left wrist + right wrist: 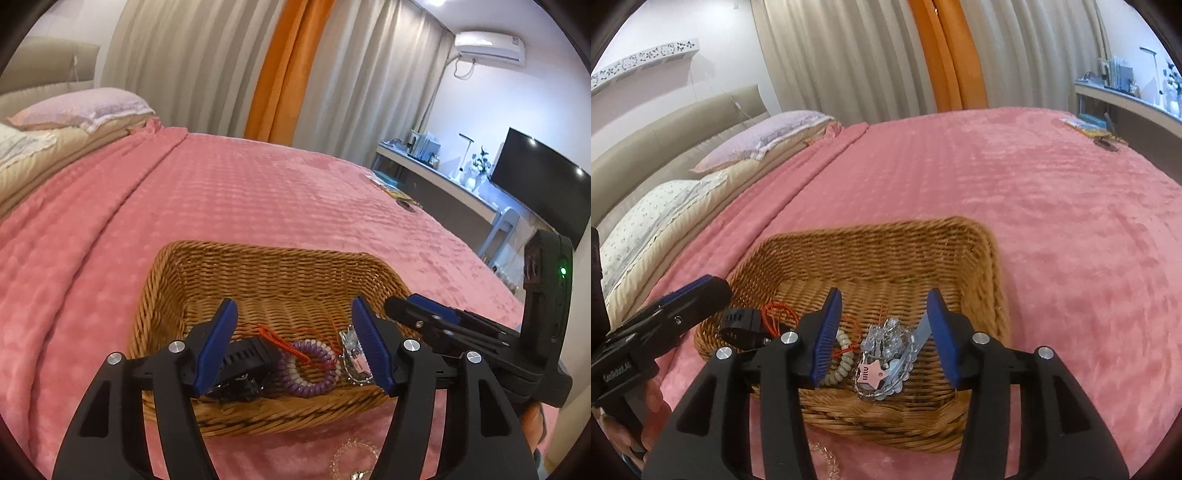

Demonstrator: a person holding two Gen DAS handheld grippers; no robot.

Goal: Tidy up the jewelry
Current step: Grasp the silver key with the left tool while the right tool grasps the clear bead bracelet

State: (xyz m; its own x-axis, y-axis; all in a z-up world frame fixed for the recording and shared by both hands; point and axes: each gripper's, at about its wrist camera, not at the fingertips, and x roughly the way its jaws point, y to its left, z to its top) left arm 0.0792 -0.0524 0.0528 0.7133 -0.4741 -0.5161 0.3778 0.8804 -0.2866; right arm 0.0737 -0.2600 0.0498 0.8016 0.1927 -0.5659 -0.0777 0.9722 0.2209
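Note:
A wicker basket (258,266) sits on the pink bedspread; it also shows in the right wrist view (886,240). Inside lie a black watch (245,356), a red cord (275,338), a purple-and-white coil bracelet (314,369) and a silver chain with crystal pieces (351,343). The right wrist view shows the crystal pieces (888,332) with a pink star tag (872,372). My left gripper (295,314) is open and empty above the basket's near side. My right gripper (884,302) is open and empty over the crystal pieces. A gold beaded piece (354,454) lies on the bedspread in front of the basket.
Pillows (665,210) and a headboard are at the left. Curtains hang behind the bed. A desk with a TV (539,184) stands at the right. A few small items (1097,133) lie at the bed's far right corner.

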